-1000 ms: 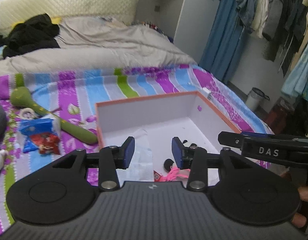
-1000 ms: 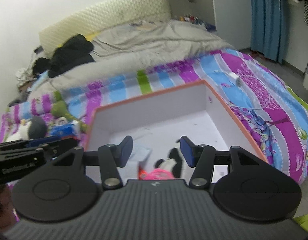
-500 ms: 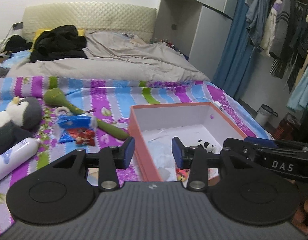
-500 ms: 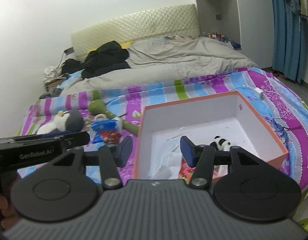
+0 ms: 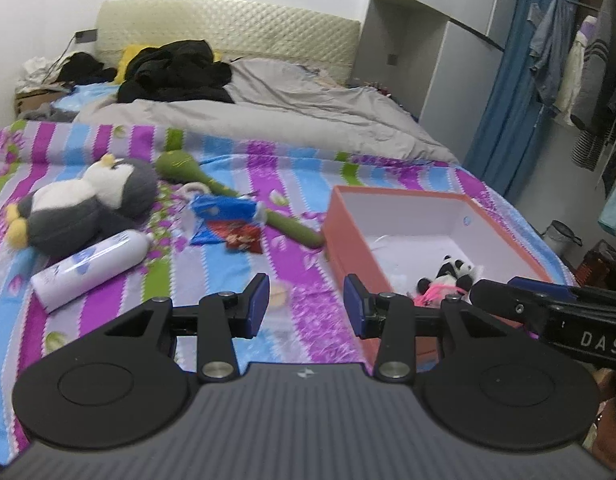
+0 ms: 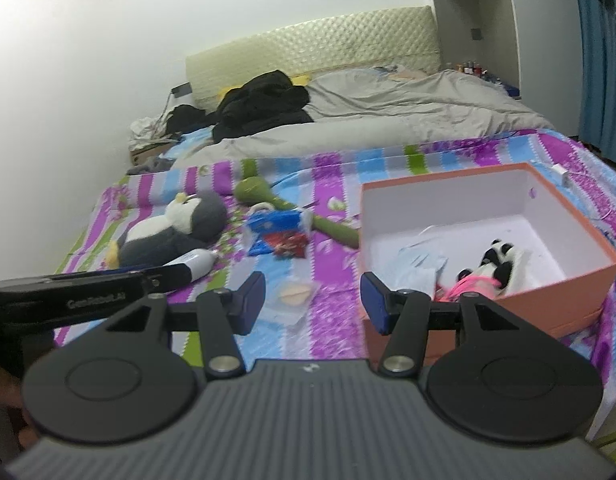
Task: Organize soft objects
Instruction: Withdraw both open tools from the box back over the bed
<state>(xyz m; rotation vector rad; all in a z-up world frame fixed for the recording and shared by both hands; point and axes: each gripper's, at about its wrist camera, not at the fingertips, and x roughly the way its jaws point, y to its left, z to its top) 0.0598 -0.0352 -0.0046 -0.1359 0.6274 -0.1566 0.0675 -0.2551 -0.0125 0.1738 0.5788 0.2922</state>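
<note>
An orange box [image 5: 340,236] with a white inside lies on the striped bedspread and also shows in the right wrist view [image 6: 568,280]. A small panda toy [image 5: 452,272] in pink lies inside it, also in the right wrist view [image 6: 492,266]. A grey and white penguin plush [image 5: 87,204] lies to the left, also in the right wrist view [image 6: 175,228]. A green plush stick [image 5: 211,184] lies between them. My left gripper [image 5: 305,306] is open and empty above the bedspread, left of the box. My right gripper [image 6: 312,300] is open and empty, near the box's front left corner.
A white bottle [image 5: 91,268], a blue packet [image 5: 223,210] and a red packet [image 5: 241,238] lie between the penguin and the box. A small clear packet [image 6: 293,294] lies near my right gripper. A grey duvet [image 5: 287,112] and black clothes [image 5: 175,72] cover the far bed.
Both grippers have pulled back from over the box and swung left. The penguin, bottle and packets have come into view. Both stay open.
</note>
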